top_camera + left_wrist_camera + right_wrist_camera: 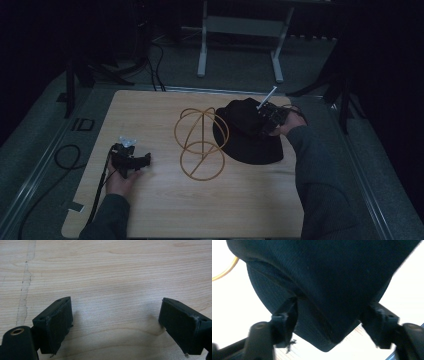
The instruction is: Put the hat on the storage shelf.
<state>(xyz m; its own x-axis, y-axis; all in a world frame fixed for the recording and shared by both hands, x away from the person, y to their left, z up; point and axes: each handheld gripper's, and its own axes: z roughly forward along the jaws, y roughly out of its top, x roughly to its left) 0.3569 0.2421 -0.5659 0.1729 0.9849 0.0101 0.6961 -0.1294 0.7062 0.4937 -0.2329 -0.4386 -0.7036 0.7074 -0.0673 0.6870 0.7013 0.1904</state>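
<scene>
The black hat (248,131) lies right of centre in the high view, on the wooden table (165,210), its brim spread flat and its crown humped up toward the upper right. It looks like soft woven cloth: light, limp, likely to sag and fold wherever it is lifted, and not fragile or slippery. A pinch on the brim edge or a fold of the crown should hold it best.

In the right gripper view the hat (324,285) sits between the jaws of the right gripper (332,322), which stand wide apart around a fold without pressing on it.

Just left of the hat stands a wire hat stand (200,142) of golden loops.

At lower left, the left gripper (116,325) hovers over bare wood, its jaws apart with nothing between them.
</scene>
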